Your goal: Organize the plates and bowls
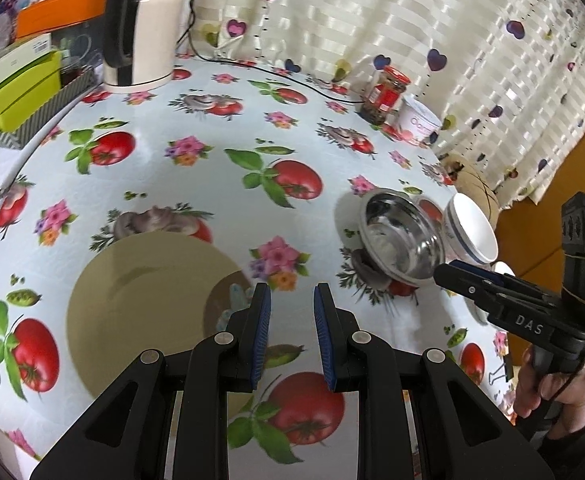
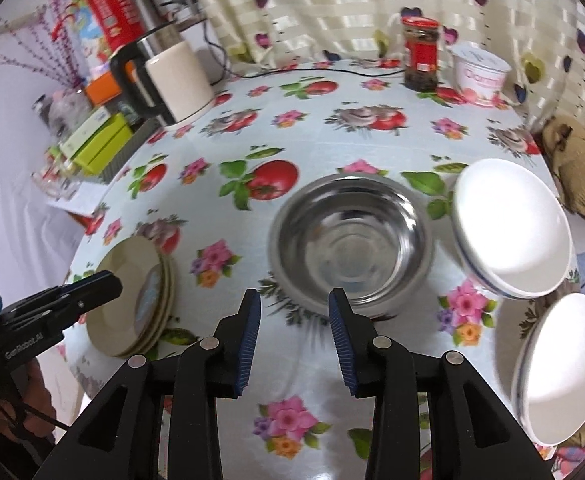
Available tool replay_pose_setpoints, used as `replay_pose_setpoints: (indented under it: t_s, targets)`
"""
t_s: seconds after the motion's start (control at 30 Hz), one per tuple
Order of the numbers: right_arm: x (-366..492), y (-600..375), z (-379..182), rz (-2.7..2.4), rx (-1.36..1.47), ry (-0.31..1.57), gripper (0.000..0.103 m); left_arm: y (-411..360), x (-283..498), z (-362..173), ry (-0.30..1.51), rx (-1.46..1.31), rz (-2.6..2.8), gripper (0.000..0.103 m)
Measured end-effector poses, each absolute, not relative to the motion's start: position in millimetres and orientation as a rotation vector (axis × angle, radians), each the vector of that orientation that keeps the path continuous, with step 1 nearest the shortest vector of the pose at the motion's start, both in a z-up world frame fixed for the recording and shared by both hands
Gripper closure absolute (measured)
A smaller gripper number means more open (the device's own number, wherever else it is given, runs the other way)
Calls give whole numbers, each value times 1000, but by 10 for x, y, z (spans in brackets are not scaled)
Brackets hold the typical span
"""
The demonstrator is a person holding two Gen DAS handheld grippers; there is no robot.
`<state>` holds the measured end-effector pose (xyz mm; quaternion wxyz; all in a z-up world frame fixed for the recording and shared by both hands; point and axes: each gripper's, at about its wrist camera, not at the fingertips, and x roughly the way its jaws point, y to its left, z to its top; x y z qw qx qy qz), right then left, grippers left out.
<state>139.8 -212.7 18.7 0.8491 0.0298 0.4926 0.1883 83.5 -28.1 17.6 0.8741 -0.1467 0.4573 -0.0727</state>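
A stack of beige plates [image 1: 140, 300] [image 2: 132, 292] lies on the tomato-print tablecloth, just ahead and left of my left gripper [image 1: 291, 292], which hangs open and empty beside the stack's right edge. A steel bowl [image 1: 402, 240] [image 2: 352, 236] stands upright and empty right in front of my right gripper [image 2: 294, 296], whose jaws are open with nothing between them. One white bowl with a blue band [image 2: 508, 228] [image 1: 472, 228] sits to the right of the steel bowl. A second white bowl [image 2: 564, 364] sits nearer, at the table's right edge.
An electric kettle [image 1: 140, 28] with its cable stands at the back left beside stacked boxes [image 1: 16, 80]. A red-lidded jar [image 1: 384, 94] and a white tub [image 1: 418, 120] stand at the back by the heart-print curtain. A brown bag [image 2: 576, 172] lies past the right edge.
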Motion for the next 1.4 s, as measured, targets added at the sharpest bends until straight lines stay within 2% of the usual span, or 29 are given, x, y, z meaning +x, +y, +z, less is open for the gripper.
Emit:
replay_pose_setpoints:
  t_s: [0.4,0.9,1.23,1.4]
  targets:
    - [1516,-2400,78,301,111,1057,68,-595,1135,167,973,-302,-231,81]
    - [1735,-2625,-94,228,142,1087,69,-920,1604,-150,1061,-392,-263,79]
    - [1865,-2671,-196,221,150,1106,83,-973,1773,-277,1081,-406,-257,79]
    - [1898,-2699,-232,227,164,1111,85,-1017,1814,-309,1083,-412,-278,79]
